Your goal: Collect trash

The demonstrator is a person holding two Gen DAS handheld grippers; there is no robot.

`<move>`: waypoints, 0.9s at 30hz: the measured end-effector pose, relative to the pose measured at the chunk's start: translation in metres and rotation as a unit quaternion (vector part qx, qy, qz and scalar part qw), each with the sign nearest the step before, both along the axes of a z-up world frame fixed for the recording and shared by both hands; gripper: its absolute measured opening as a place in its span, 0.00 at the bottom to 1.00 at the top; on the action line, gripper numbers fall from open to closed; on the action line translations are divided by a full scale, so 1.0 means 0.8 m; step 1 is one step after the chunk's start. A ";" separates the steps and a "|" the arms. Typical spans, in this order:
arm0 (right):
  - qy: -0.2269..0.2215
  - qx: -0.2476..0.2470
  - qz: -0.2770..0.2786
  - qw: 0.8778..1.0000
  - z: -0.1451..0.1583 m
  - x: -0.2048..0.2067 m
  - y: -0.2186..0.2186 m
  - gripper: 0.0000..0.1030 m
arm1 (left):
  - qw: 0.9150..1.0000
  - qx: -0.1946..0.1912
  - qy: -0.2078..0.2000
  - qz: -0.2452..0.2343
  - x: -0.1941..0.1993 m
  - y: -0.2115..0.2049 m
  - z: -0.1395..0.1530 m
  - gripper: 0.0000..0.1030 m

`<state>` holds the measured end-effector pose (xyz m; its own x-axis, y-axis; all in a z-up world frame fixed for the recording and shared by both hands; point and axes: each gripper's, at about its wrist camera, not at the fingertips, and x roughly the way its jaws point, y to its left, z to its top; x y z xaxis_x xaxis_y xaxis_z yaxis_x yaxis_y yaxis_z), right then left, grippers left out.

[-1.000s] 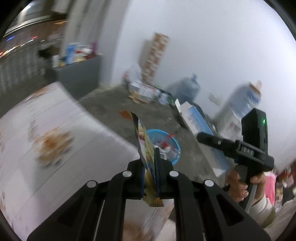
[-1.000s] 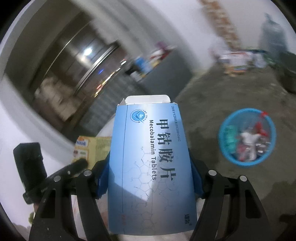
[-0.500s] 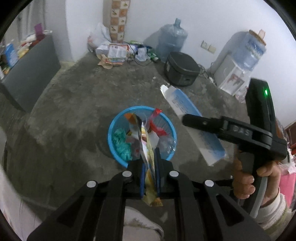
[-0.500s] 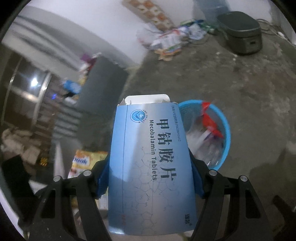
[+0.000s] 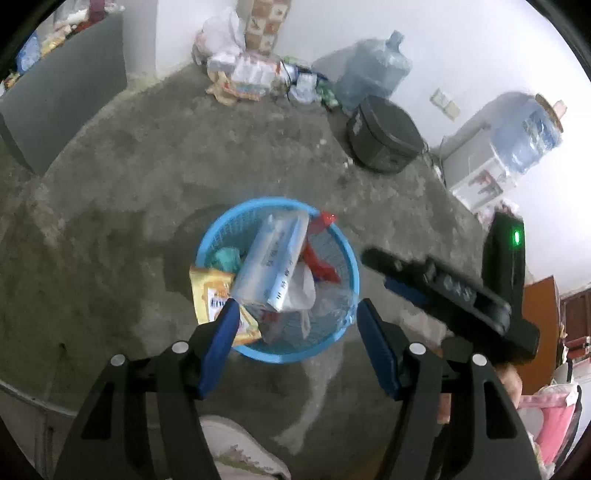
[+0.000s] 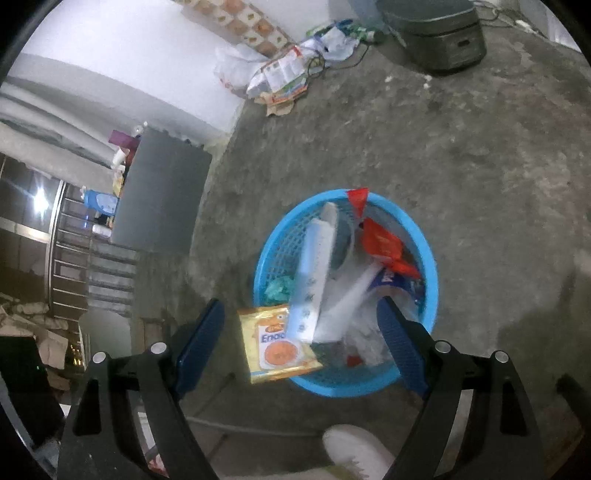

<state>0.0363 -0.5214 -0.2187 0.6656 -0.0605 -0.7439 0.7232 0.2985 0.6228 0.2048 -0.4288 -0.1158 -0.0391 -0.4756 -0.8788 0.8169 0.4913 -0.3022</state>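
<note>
A round blue basket [image 5: 351, 266] [image 6: 428, 254] stands on the concrete floor, filled with trash. A pale blue tablet box [image 5: 273, 258] [image 6: 310, 284] lies slanted on top of the pile. A yellow snack wrapper [image 5: 214, 295] [image 6: 277, 343] rests over the near left rim. My left gripper [image 5: 295, 332] hovers above the basket, its jaws opening with nothing pressed between the pads. My right gripper [image 6: 303, 339] also hangs over the basket, jaws opening and empty; its black body [image 5: 454, 288] shows at the right of the left wrist view.
A dark round cooker [image 5: 384, 136] [image 6: 436, 29] sits on the floor beyond the basket. Water jugs [image 5: 373, 74] and a dispenser [image 5: 480, 173] line the wall. Loose packaging [image 5: 247, 74] [image 6: 284, 77] lies by the wall. A grey cabinet [image 5: 62, 110] [image 6: 162, 195] stands left. A white shoe [image 6: 358, 454] is below.
Both grippers have opened over the basket. The yellow wrapper left the left gripper and the blue tablet box left the right one; both now lie on the basket.
</note>
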 end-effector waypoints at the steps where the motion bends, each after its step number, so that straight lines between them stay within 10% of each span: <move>1: -0.002 -0.004 -0.003 1.000 0.005 -0.004 0.001 0.78 | 1.000 -0.006 -0.003 0.005 0.001 0.003 0.006 0.62; 13: -0.024 -0.126 -0.037 0.991 0.107 -0.069 0.040 0.78 | 0.990 -0.125 -0.056 0.027 -0.016 0.077 0.143 0.72; 27: -0.020 -0.289 0.124 0.949 0.225 -0.029 0.202 0.91 | 0.955 -0.188 -0.178 0.147 -0.094 0.321 0.271 0.94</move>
<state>0.0127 -0.3602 -0.0386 0.7402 -0.2884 -0.6074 0.5648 0.7569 0.3289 0.1297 -0.1719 0.1009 0.4147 -0.7041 -0.5764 0.7442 0.6270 -0.2305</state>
